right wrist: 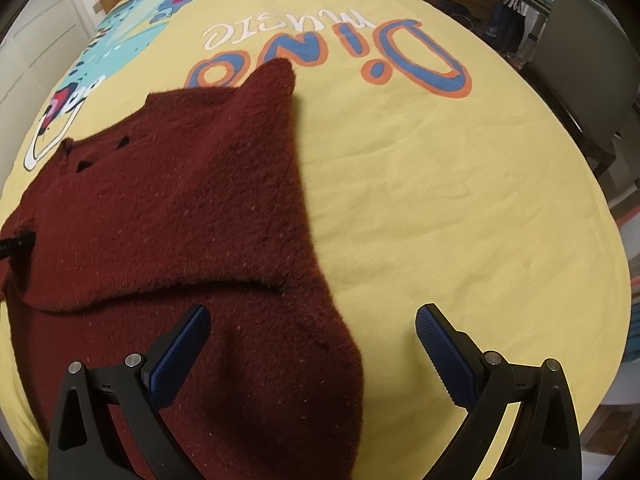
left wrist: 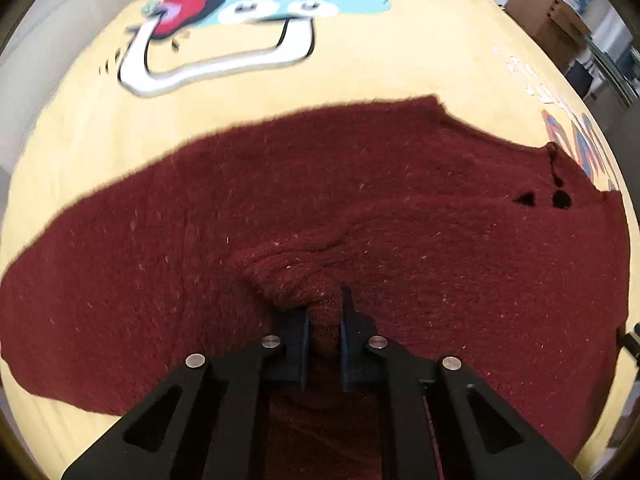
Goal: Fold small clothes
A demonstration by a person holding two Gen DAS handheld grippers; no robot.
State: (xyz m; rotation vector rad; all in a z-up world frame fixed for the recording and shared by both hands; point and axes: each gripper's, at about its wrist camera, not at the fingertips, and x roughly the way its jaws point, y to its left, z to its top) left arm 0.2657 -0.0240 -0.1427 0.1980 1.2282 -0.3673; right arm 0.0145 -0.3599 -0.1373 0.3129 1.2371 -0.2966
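A dark red knitted sweater (left wrist: 360,208) lies spread on a yellow printed cloth (left wrist: 360,72). My left gripper (left wrist: 325,320) is shut on a bunched fold of the sweater near its lower middle. In the right wrist view the sweater (right wrist: 180,200) fills the left half, with one layer folded over and a sleeve reaching toward me. My right gripper (right wrist: 312,340) is open, its left finger (right wrist: 184,344) above the sleeve and its right finger (right wrist: 444,356) above the yellow cloth (right wrist: 440,200). It holds nothing. The left gripper's tip (right wrist: 16,245) shows at the left edge.
The yellow cloth carries a cartoon dinosaur print (left wrist: 248,4) and "Dino music" lettering (right wrist: 340,52). Cardboard boxes (left wrist: 552,12) stand beyond the surface's far right. A grey chair (right wrist: 592,72) stands at the right edge.
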